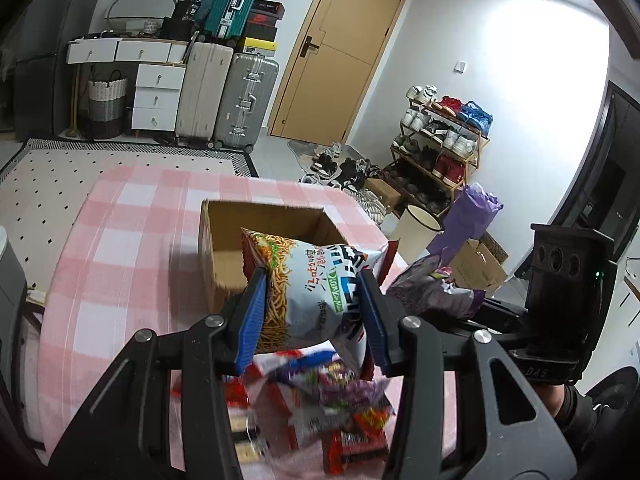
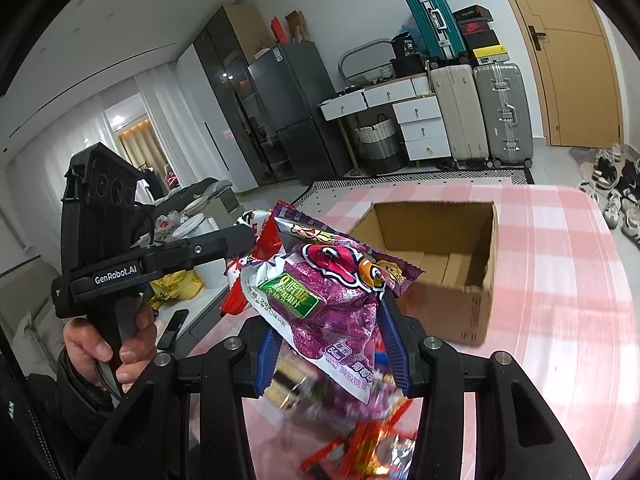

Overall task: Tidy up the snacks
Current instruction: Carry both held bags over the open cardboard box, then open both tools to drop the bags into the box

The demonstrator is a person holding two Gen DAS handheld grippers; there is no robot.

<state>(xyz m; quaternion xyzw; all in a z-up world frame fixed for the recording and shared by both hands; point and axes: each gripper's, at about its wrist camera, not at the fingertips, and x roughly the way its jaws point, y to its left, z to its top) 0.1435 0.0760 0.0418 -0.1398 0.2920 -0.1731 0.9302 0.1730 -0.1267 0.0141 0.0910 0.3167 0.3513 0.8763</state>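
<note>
My left gripper (image 1: 314, 312) is shut on a white noodle snack bag (image 1: 316, 288) and holds it above the table, just in front of the open cardboard box (image 1: 224, 264). My right gripper (image 2: 336, 344) is shut on a purple snack bag (image 2: 332, 300), lifted above the table to the left of the box (image 2: 452, 292). The purple bag also shows at the right of the left wrist view (image 1: 432, 292). A pile of loose snack packets (image 1: 332, 408) lies on the pink checked tablecloth (image 1: 120, 240) below both grippers, blurred; it also shows in the right wrist view (image 2: 360, 440).
The box looks empty inside. The table edge lies to the right, with a white bin (image 1: 416, 232), a purple bag (image 1: 468, 216) and a shoe rack (image 1: 440, 148) beyond. Suitcases (image 1: 224, 96) and drawers (image 1: 156, 96) stand at the far wall.
</note>
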